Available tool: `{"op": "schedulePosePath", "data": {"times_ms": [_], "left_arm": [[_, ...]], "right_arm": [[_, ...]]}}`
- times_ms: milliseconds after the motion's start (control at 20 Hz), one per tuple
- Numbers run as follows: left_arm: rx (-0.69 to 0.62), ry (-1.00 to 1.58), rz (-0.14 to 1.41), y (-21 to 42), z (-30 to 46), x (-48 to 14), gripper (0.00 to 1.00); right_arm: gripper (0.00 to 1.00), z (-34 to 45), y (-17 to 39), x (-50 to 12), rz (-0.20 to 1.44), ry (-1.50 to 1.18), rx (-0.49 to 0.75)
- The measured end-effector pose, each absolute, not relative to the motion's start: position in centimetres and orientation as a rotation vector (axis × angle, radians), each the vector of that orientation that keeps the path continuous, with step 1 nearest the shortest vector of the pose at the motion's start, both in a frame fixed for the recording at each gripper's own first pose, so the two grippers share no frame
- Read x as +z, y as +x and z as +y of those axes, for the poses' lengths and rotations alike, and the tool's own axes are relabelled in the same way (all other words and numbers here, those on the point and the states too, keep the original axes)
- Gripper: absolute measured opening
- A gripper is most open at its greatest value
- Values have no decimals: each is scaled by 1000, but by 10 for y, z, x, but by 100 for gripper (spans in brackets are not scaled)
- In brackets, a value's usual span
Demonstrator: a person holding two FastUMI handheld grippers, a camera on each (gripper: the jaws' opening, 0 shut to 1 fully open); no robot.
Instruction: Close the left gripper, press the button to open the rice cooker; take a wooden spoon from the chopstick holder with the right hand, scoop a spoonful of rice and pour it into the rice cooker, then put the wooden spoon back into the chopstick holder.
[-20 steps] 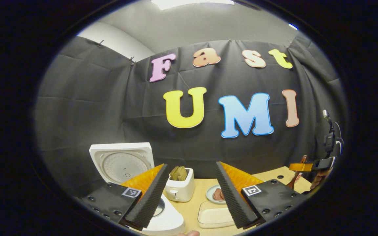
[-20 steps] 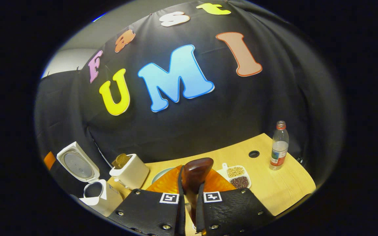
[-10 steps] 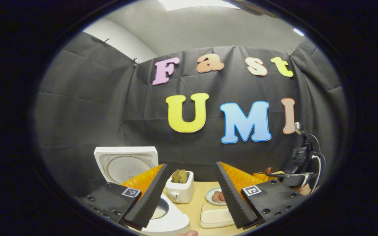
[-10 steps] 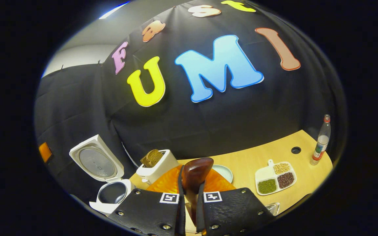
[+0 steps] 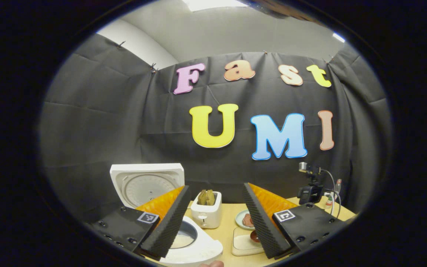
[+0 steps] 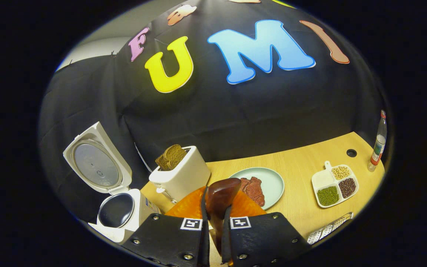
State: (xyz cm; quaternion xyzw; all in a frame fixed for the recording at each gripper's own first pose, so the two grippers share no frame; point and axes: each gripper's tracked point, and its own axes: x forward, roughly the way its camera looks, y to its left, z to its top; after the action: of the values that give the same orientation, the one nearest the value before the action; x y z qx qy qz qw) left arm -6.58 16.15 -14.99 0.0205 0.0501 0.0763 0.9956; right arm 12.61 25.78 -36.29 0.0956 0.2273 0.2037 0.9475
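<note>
1. Your rice cooker (image 6: 119, 213) already stands with its lid (image 6: 95, 163) swung up, at the near left corner of the worktop (image 6: 302, 163), so I judge the button press done.

2. Your left claw (image 5: 213, 218) has its fingers spread wide with nothing between them. In the left gripper view it hangs just above the cooker's open pot (image 5: 184, 239), where something pale lies in the bottom; whether that is rice I cannot tell.

3. Your right claw (image 6: 213, 222) is closed tight on the wooden spoon (image 6: 221, 196), both fingers pressing its sides. The dark rounded end sticks up past the fingertips. So the spoon is out of the chopstick holder, and that step reads as finished.

4. I cannot tell whether the spoon carries rice: the end that shows looks bare, and the rest is hidden between the fingers.

5. Ahead of the right claw lie the white toaster (image 6: 180, 174) with bread in it, then the pale green plate (image 6: 269, 181) with red meat, and farther right a divided dish (image 6: 334, 183) of beans and grains with a bottle (image 6: 378, 142) at the far right edge.

6. What is left depends on point 2. If that pale stuff is rice, only returning the spoon to the chopstick holder remains. If not, you have the scoop, the pour into the cooker on the left, and the return yet to do.
</note>
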Motion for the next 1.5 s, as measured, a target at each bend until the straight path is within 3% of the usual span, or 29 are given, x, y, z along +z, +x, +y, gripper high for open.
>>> {"op": "schedulePosePath", "data": {"times_ms": [50, 350, 450, 800, 1150, 1500], "left_arm": [[154, 45, 102, -66, 165, -150, 92], [181, 24, 118, -78, 192, -159, 92], [201, 12, 124, -82, 202, -162, 100], [221, -2, 139, -89, 209, -169, 96], [172, 3, 125, -76, 187, -160, 99], [143, 29, 106, -75, 177, -145, 96]], "right_arm": [[13, 264, 126, -371, 475, 179, 416], [13, 290, 114, -398, 522, 145, 433], [13, 298, 107, -400, 539, 167, 454], [13, 277, 109, -398, 599, 398, 424], [13, 244, 118, -352, 590, 729, 421], [12, 260, 114, -268, 551, 981, 533]]}}
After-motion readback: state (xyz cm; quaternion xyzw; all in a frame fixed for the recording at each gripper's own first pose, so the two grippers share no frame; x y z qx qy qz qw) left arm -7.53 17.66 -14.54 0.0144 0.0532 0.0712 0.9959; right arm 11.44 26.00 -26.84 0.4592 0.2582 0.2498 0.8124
